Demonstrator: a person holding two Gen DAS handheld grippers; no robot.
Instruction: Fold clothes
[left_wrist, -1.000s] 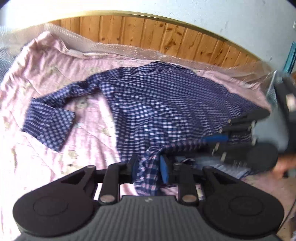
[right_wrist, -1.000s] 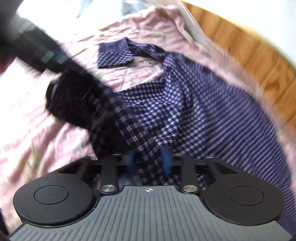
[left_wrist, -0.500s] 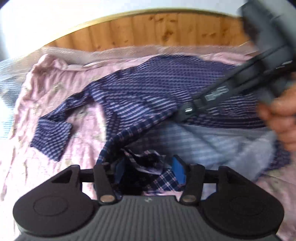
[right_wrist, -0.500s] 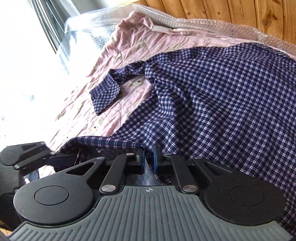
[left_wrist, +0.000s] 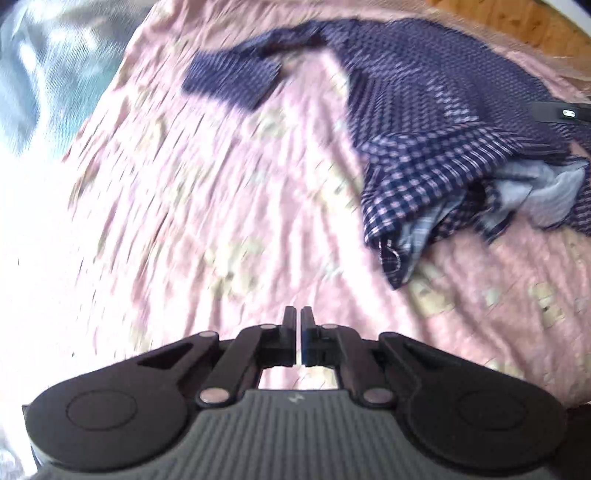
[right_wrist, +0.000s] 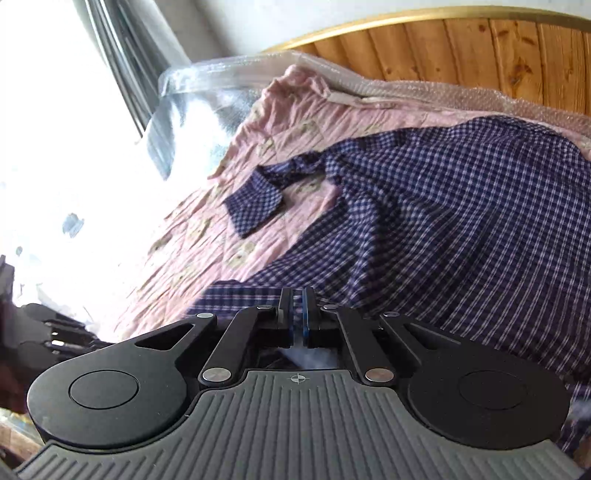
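Note:
A navy checked shirt (right_wrist: 461, 206) lies spread on a pink bedspread (right_wrist: 207, 236), one sleeve with its cuff (right_wrist: 255, 206) stretched to the left. In the left wrist view the shirt (left_wrist: 436, 162) lies at the upper right with a crumpled corner showing its pale inside. My left gripper (left_wrist: 298, 314) is shut and empty above the bare bedspread (left_wrist: 221, 206). My right gripper (right_wrist: 297, 295) is shut at the shirt's near edge; a thin bit of fabric seems pinched between the fingers. The right gripper's finger (left_wrist: 561, 112) shows at the left wrist view's right edge.
A wooden headboard (right_wrist: 480, 51) runs along the back. Bubble wrap (right_wrist: 207, 96) covers the mattress edge by a bright window at the left. The left gripper's body (right_wrist: 48, 332) shows at the right wrist view's left edge.
My left gripper let go of the shirt corner, shut, and swung left and back over the bedspread. My right gripper stays shut at the shirt's edge and has drawn back a little.

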